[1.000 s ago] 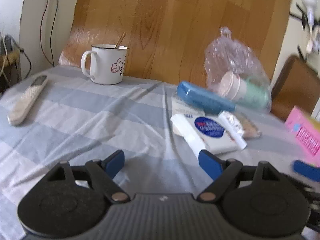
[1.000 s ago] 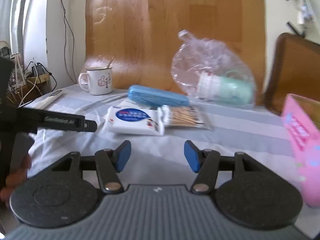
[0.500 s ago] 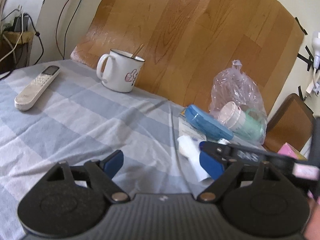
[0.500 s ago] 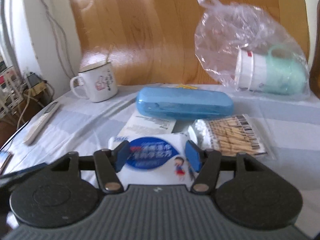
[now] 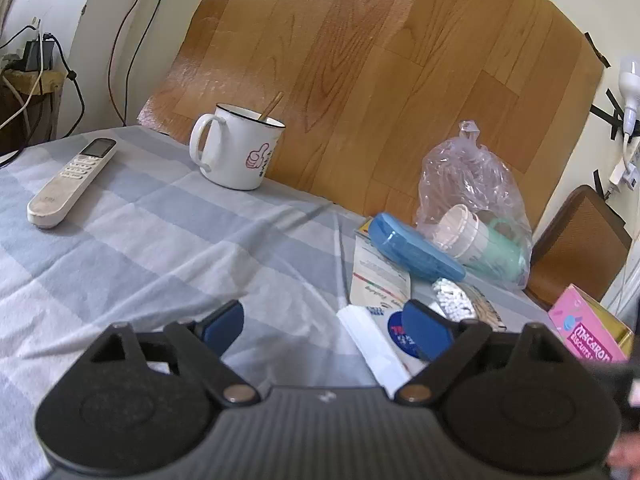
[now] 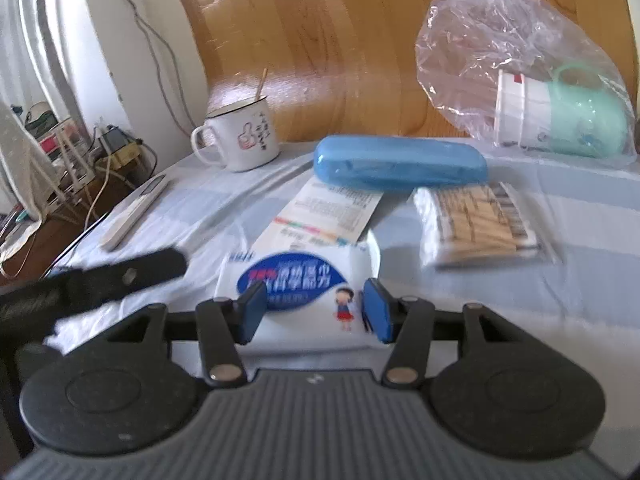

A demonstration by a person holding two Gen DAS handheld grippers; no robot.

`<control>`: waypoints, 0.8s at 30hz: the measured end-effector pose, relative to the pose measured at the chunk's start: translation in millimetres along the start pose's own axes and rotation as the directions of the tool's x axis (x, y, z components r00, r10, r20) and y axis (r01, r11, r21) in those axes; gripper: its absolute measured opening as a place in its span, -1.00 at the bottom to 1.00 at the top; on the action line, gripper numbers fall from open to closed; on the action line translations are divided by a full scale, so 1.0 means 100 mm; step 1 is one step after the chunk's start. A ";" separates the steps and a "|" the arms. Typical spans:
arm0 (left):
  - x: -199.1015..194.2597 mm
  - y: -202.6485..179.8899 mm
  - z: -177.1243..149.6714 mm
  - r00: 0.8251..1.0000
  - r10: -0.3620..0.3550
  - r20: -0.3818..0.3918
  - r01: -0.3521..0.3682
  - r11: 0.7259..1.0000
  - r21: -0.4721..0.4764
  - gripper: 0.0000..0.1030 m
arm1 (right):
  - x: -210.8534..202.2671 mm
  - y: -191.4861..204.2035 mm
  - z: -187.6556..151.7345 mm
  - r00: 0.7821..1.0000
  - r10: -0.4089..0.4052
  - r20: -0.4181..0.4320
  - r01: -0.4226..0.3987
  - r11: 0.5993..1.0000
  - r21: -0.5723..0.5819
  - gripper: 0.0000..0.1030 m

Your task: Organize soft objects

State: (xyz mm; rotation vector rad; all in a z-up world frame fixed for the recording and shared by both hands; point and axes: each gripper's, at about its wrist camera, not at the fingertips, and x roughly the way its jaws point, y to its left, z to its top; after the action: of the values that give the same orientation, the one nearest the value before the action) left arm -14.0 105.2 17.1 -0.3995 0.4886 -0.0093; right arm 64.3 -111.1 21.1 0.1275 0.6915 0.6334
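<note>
While closing, right gripper straddles tissue pack.

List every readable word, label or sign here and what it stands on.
"MACARON" over "BISCUITS", cut off: pink box.
Thumbs-up drawing, small characters unreadable: white mug.
Blue label, cartoon girl, characters blurred: tissue pack.
Print too small: leaflet.
Barcode unreadable: cotton swab packet.

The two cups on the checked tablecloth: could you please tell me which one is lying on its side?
The mint-green plastic cup inside the clear plastic bag lies on its side. The white enamel mug with the thumbs-up drawing stands upright, a stick in it.
</note>
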 end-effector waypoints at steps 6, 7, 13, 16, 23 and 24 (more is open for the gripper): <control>0.01 0.02 0.01 1.000 0.003 -0.010 -0.004 1.000 -0.015 0.75 | -0.21 0.11 -0.15 0.999 0.029 0.022 -0.029 0.999 -0.028 0.11; 0.02 0.03 0.01 1.000 0.004 -0.012 -0.004 1.000 -0.016 0.75 | -0.22 0.12 -0.16 0.999 0.022 0.027 -0.021 0.999 -0.040 0.11; 0.02 0.01 0.01 1.000 0.009 -0.015 -0.009 1.000 -0.009 0.75 | -0.17 0.07 -0.12 0.998 -0.029 0.048 0.033 0.996 -0.077 0.63; 0.02 0.01 0.01 1.000 0.007 -0.016 -0.008 1.000 -0.008 0.77 | -0.06 0.04 -0.13 1.000 0.005 -0.018 -0.007 0.996 -0.084 0.72; 0.02 0.01 0.00 1.000 0.008 -0.016 -0.008 1.000 -0.008 0.77 | -0.01 0.19 -0.17 0.999 -0.031 -0.008 0.029 0.985 -0.173 -0.57; 0.03 0.01 0.00 1.000 0.008 -0.018 -0.008 1.000 -0.007 0.77 | -0.02 0.19 -0.18 0.999 -0.038 -0.005 0.037 0.984 -0.173 -0.75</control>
State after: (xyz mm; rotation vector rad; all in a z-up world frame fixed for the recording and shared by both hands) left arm -11.5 105.6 15.7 -0.4044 0.5078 -0.0038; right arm 42.5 -98.1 14.2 -0.0489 0.6422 0.6552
